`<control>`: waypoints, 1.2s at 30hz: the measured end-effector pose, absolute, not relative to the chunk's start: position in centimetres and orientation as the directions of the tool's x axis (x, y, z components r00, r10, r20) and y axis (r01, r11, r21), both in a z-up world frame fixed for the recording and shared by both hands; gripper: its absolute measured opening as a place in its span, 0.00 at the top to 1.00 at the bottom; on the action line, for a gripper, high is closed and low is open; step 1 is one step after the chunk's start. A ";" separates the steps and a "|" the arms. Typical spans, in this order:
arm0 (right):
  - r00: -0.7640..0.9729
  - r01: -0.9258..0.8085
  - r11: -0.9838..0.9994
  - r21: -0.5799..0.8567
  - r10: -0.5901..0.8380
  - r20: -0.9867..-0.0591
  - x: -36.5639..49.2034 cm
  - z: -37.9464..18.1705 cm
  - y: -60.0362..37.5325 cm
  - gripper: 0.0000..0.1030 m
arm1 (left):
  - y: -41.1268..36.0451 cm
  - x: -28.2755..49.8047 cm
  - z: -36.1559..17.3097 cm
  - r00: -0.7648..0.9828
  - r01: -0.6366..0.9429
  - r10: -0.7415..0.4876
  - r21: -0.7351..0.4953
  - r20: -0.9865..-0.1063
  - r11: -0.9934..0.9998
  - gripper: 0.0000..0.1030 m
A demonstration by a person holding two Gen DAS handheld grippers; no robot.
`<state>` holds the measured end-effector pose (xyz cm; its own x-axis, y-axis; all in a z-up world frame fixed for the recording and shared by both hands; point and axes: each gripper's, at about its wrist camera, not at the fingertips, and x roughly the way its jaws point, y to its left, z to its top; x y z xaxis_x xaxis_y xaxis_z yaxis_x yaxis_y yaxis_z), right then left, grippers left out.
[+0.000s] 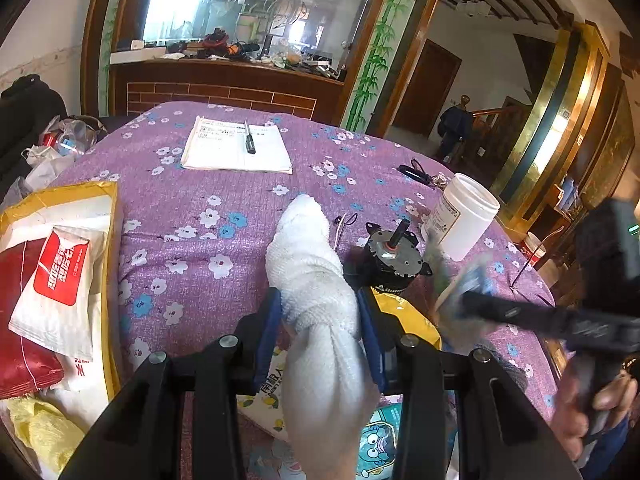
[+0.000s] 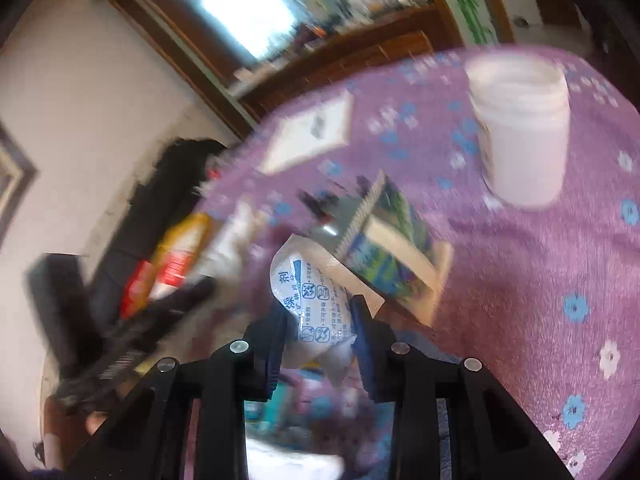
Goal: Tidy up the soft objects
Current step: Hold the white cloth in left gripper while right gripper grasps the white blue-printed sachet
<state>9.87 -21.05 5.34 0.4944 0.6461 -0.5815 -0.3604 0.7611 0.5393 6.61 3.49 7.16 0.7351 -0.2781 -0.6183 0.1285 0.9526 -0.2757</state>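
My left gripper (image 1: 320,312) is shut on a white towel (image 1: 316,264) that sticks out forward over the purple flowered tablecloth (image 1: 200,208). My right gripper (image 2: 318,318) is shut on a white packet with blue print (image 2: 316,304), held above the table; a small blue-green box (image 2: 394,248) hangs tilted just beyond it. In the left wrist view the right gripper (image 1: 460,300) comes in from the right, blurred. The right wrist view is motion-blurred.
A yellow box (image 1: 60,280) with red and white packets sits at the left. A white jar (image 1: 460,216), a small motor (image 1: 392,256), a yellow pouch (image 1: 404,316), a notepad with a pen (image 1: 236,144) and printed packets (image 1: 376,440) lie on the table.
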 end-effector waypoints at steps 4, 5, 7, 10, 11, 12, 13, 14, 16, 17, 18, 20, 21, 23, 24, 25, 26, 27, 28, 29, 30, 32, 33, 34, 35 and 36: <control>0.540 -0.439 0.721 0.535 0.688 -0.484 8.1 7.1 -20.9 0.67 | 3.0 6.3 7.4 0.747 0.147 -0.279 -0.260 -0.604 0.954 0.63; 0.543 -0.438 0.723 0.533 0.686 -0.484 8.0 7.2 -20.7 0.67 | 2.8 6.2 7.4 0.750 0.152 -0.279 -0.254 -0.600 0.955 0.63; 0.550 -0.433 0.730 0.529 0.678 -0.487 7.9 6.9 -20.4 0.67 | 2.6 5.9 7.6 0.760 0.156 -0.274 -0.243 -0.590 0.957 0.63; 0.560 -0.428 0.743 0.515 0.665 -0.494 7.7 6.8 -20.0 0.67 | 2.5 5.7 7.9 0.770 0.163 -0.272 -0.235 -0.577 0.958 0.63; 0.560 -0.430 0.745 0.510 0.663 -0.496 7.6 6.8 -20.0 0.67 | 2.5 5.6 8.0 0.772 0.162 -0.270 -0.233 -0.575 0.959 0.63; 0.564 -0.431 0.748 0.504 0.659 -0.497 7.5 6.7 -19.9 0.67 | 2.5 5.6 8.0 0.774 0.162 -0.270 -0.232 -0.573 0.959 0.63; 0.568 -0.431 0.751 0.500 0.657 -0.496 7.4 6.8 -19.7 0.67 | 2.5 5.6 8.1 0.775 0.163 -0.269 -0.231 -0.572 0.959 0.63; 0.568 -0.434 0.750 0.499 0.657 -0.495 7.4 6.8 -19.7 0.67 | 2.5 5.6 8.1 0.776 0.161 -0.268 -0.231 -0.571 0.959 0.63; 0.571 -0.437 0.752 0.494 0.656 -0.493 7.5 6.7 -19.6 0.67 | 2.6 5.5 8.1 0.777 0.161 -0.270 -0.236 -0.568 0.958 0.63; 0.576 -0.435 0.756 0.489 0.651 -0.494 7.4 6.8 -19.5 0.67 | 2.7 5.5 8.2 0.778 0.161 -0.271 -0.238 -0.566 0.958 0.63; 0.579 -0.434 0.757 0.488 0.649 -0.493 7.4 6.8 -19.5 0.67 | 2.8 5.5 8.3 0.780 0.160 -0.271 -0.239 -0.564 0.958 0.63; 0.584 -0.434 0.758 0.487 0.648 -0.489 7.4 6.8 -19.5 0.67 | 2.8 5.4 8.4 0.782 0.160 -0.273 -0.243 -0.560 0.957 0.63; 0.587 -0.433 0.760 0.485 0.646 -0.488 7.4 6.9 -19.5 0.67 | 2.8 5.4 8.4 0.783 0.159 -0.273 -0.245 -0.558 0.956 0.63; 0.595 -0.431 0.764 0.480 0.641 -0.485 7.4 7.0 -19.5 0.67 | 3.0 5.4 8.6 0.787 0.158 -0.275 -0.249 -0.553 0.955 0.63; 0.599 -0.429 0.767 0.478 0.637 -0.485 7.5 7.0 -19.4 0.67 | 3.0 5.3 8.7 0.789 0.159 -0.277 -0.254 -0.549 0.954 0.63; 0.601 -0.427 0.769 0.476 0.634 -0.487 7.5 7.0 -19.4 0.67 | 3.0 5.2 8.8 0.790 0.160 -0.279 -0.256 -0.546 0.953 0.63; 0.600 -0.424 0.771 0.475 0.632 -0.491 7.5 7.1 -19.2 0.67 | 3.1 5.2 8.9 0.792 0.161 -0.281 -0.259 -0.542 0.952 0.63; 0.600 -0.418 0.774 0.477 0.629 -0.495 7.5 7.1 -19.0 0.67 | 3.2 5.1 9.0 0.795 0.161 -0.282 -0.261 -0.537 0.952 0.63; 0.601 -0.413 0.775 0.479 0.626 -0.496 7.3 7.2 -18.8 0.67 | 3.4 4.9 9.2 0.799 0.161 -0.282 -0.263 -0.531 0.951 0.63; 0.602 -0.410 0.776 0.479 0.625 -0.497 7.1 7.3 -18.6 0.67 | 3.5 4.8 9.4 0.804 0.159 -0.280 -0.265 -0.525 0.951 0.63; 0.605 -0.408 0.778 0.478 0.623 -0.497 6.8 7.4 -18.4 0.67 | 3.7 4.7 9.6 0.807 0.157 -0.281 -0.271 -0.519 0.950 0.63; 0.611 -0.402 0.782 0.476 0.616 -0.497 5.8 7.6 -17.8 0.67 | 4.4 4.4 10.0 0.810 0.166 -0.306 -0.304 -0.501 0.938 0.63; 0.613 -0.399 0.781 0.480 0.617 -0.494 5.3 7.7 -17.6 0.67 | 4.6 4.3 10.2 0.809 0.166 -0.309 -0.310 -0.500 0.936 0.63; 0.615 -0.397 0.778 0.487 0.619 -0.488 4.8 7.7 -17.3 0.67 | 4.8 4.1 10.4 0.809 0.160 -0.307 -0.316 -0.500 0.935 0.63; 0.615 -0.396 0.774 0.493 0.623 -0.484 4.3 7.8 -17.0 0.67 | 5.2 3.7 10.8 0.810 0.164 -0.322 -0.337 -0.490 0.927 0.63; 0.615 -0.398 0.771 0.497 0.626 -0.480 3.8 7.9 -16.6 0.67 | 5.4 3.4 11.0 0.810 0.169 -0.329 -0.344 -0.485 0.923 0.63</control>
<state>3.83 -16.63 7.91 0.6148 0.6260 -0.4797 -0.3980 0.7714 0.4965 3.39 5.43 11.03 0.8098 -0.3294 -0.4855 0.1691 0.9234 -0.3445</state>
